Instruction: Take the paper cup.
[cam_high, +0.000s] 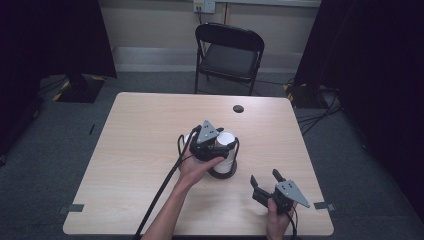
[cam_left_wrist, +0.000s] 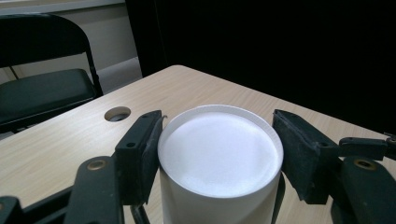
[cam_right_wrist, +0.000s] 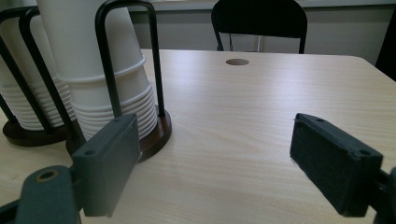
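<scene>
Left gripper (cam_left_wrist: 219, 154) astride top cup (cam_left_wrist: 219, 154)

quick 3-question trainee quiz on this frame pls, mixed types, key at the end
1. True or false: the left gripper has its jaws on either side of the top cup of a stack.
2. The right gripper is: A) shut on a cup, B) open above the bare table, C) resting on the folding chair.
3. Fill in: the stacked cups stand upside down in black wire holders on round dark ____ .

Key
1. True; the left pad looks to touch the rim, the right pad stands off it.
2. B
3. bases
</scene>
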